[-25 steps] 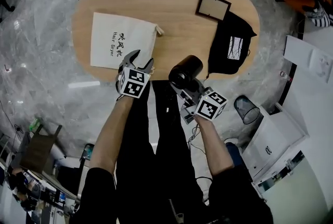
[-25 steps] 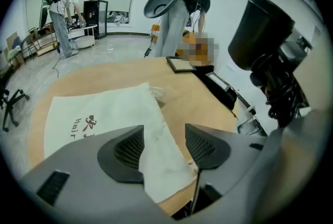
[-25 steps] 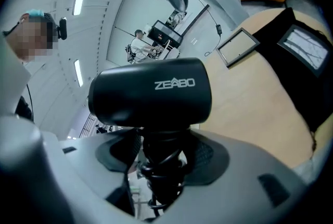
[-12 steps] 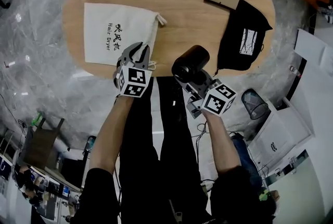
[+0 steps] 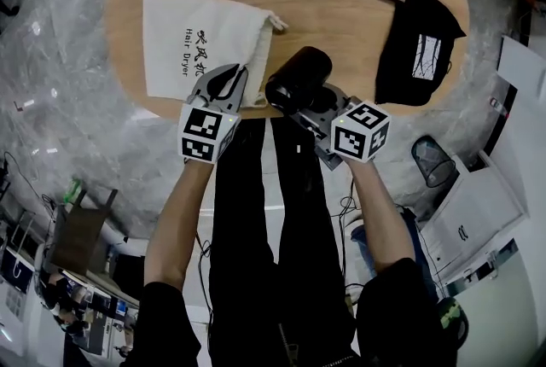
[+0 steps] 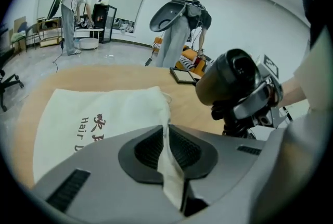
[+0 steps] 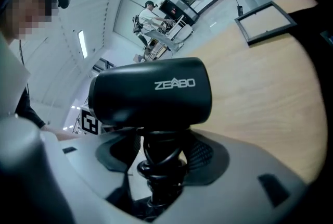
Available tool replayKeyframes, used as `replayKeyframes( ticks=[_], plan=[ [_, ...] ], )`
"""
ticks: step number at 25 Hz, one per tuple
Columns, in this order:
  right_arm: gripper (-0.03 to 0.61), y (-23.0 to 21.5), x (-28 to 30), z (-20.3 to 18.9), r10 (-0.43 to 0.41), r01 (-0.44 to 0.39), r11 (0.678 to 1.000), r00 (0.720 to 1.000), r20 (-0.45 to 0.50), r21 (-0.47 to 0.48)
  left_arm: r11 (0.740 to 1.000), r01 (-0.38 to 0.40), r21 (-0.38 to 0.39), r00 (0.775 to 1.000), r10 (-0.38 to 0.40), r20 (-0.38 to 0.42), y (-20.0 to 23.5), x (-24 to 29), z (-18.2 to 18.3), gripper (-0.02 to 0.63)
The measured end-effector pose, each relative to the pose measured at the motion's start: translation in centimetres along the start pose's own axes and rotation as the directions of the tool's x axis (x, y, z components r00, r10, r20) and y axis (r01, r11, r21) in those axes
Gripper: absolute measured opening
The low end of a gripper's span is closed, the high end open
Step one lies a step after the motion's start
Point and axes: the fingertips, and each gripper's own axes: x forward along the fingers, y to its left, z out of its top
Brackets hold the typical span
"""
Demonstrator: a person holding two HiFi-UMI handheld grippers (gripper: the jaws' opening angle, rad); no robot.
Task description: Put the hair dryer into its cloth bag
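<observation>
Now our left tool (image 6: 169, 152), jaws just closing in, nips only a thin fold at the edge of the cloth bag (image 5: 200, 45); it could slip out. Just right of the bag, our right tool (image 7: 162, 160) clamps the hair dryer (image 5: 297, 77) by its handle; it may twist.

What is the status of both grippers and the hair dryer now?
Left gripper just closing, pinching cloth bag edge. Right gripper shut on hair dryer handle. Nothing between dryer and bag.
</observation>
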Motion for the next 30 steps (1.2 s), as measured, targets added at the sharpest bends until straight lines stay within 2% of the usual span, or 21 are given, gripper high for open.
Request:
replayKeyframes(
  ticks=[4, 7, 10, 14, 19, 21, 25, 28, 30],
  plan=[
    [0.25, -0.6, 0.9, -0.6, -0.051, 0.045, 0.997, 0.995, -0.084, -0.07, 1.0, 0.026, -0.01, 0.999, -0.025, 0.041, -0.4, -1.2, 0.7, 0.041],
    [0.25, -1.2, 1.4, -1.5, -0.111, 0.086, 0.986, 0.977, -0.18, -0.141, 0.999, 0.049, -0.011, 0.996, -0.048, 0.077, -0.9, -2.6, 1.2, 0.042],
    [0.25, -2.0, 1.9, -2.5, -0.198, 0.125, 0.958, 0.939, -0.279, -0.258, 0.998, 0.064, -0.022, 0.993, -0.061, 0.1, -1.1, -3.5, 1.5, 0.043],
    [0.25, -2.8, 2.6, -3.5, -0.311, 0.15, 0.901, 0.877, -0.366, -0.408, 0.997, 0.072, 0.014, 0.994, -0.073, 0.085, -1.4, -4.1, 1.1, 0.043],
    [0.25, -2.8, 4.0, -4.2, -0.395, 0.13, 0.843, 0.809, -0.436, -0.522, 0.997, 0.07, 0.015, 0.995, -0.071, 0.075, -1.6, -4.4, 0.9, 0.043],
    [0.25, -2.9, 4.4, -4.3, -0.433, 0.121, 0.811, 0.782, -0.449, -0.572, 0.997, 0.072, 0.018, 0.995, -0.073, 0.074, -1.7, -4.4, 0.9, 0.043],
    [0.25, -3.0, 5.4, -3.8, -0.514, 0.087, 0.714, 0.738, -0.436, -0.695, 0.995, 0.091, 0.029, 0.994, -0.093, 0.062, -2.0, -4.2, 1.0, 0.043],
    [0.25, -2.7, 6.2, -3.4, -0.547, 0.053, 0.646, 0.728, -0.413, -0.762, 0.996, 0.094, 0.015, 0.993, -0.094, 0.067, -2.0, -4.3, 1.1, 0.043],
    [0.25, -2.8, 6.7, -3.1, -0.556, 0.036, 0.616, 0.727, -0.402, -0.787, 0.996, 0.09, -0.001, 0.993, -0.089, 0.075, -1.8, -4.4, 1.1, 0.043]
  ],
)
